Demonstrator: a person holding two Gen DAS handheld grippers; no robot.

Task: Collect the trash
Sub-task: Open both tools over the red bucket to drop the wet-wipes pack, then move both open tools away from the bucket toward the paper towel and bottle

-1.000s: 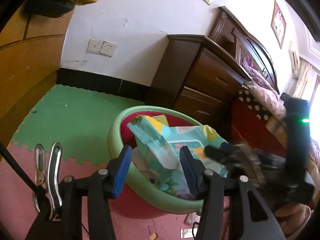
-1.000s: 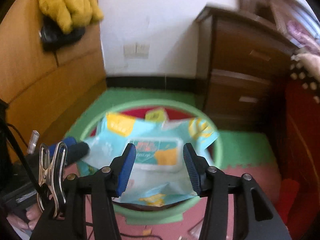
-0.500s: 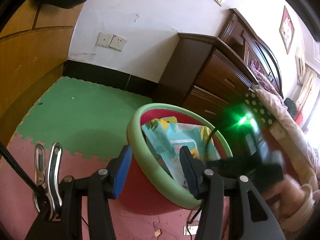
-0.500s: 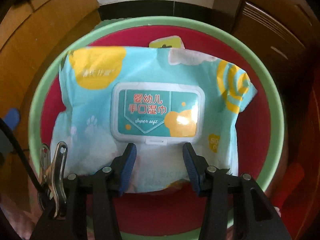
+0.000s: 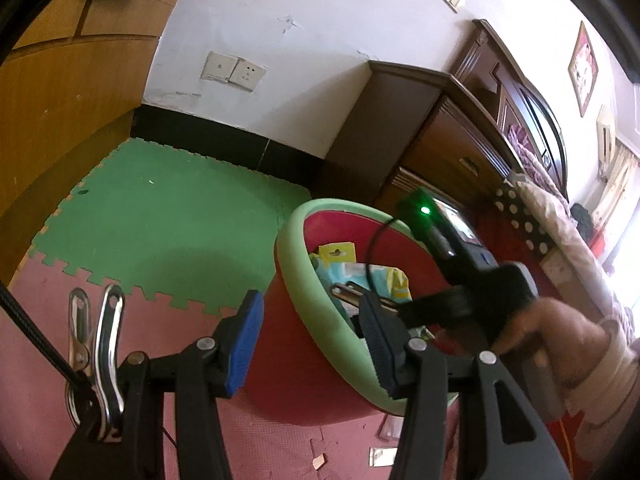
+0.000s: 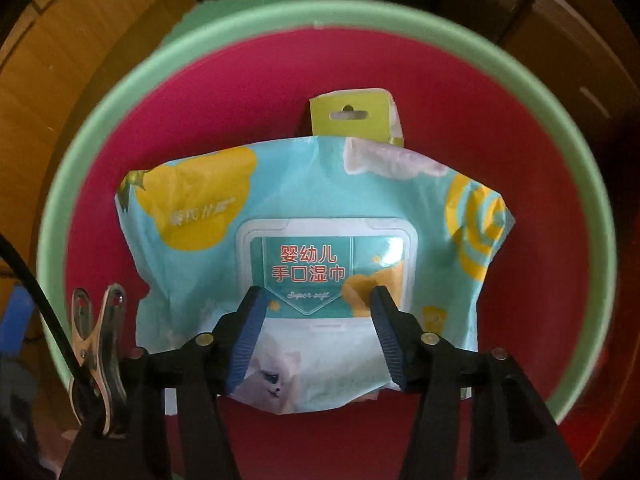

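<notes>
The teal plastic wet-wipe pack (image 6: pixel 316 248) and yellow-green card tag (image 6: pixel 354 116) already lie in the red, green-rimmed basin (image 6: pixel 120 92); both the right tongs (image 6: pixel 316 336) and left tongs (image 5: pixel 310 344) gape wide and empty; small scraps (image 5: pixel 380 454) on the pink foam floor mat (image 5: pixel 36 360) seemingly remain.

The basin (image 6: pixel 404 60) looked like smooth plastic, red inside with a matt pale-green rim. The wipes pack (image 6: pixel 304 216) was glossy printed film, creased, with a hard shiny plastic lid. Behind it a yellow-green card tag (image 6: pixel 354 118) looked matt. The right gripper (image 6: pixel 316 336) had black matt plastic arms and ribbed blue pads. A clip (image 6: pixel 100 344) shone as bare metal. The floor mat (image 5: pixel 160 220) was matt foam, the dresser (image 5: pixel 432 140) dark polished wood, the wall (image 5: pixel 304 60) rough, chipped paint.
</notes>
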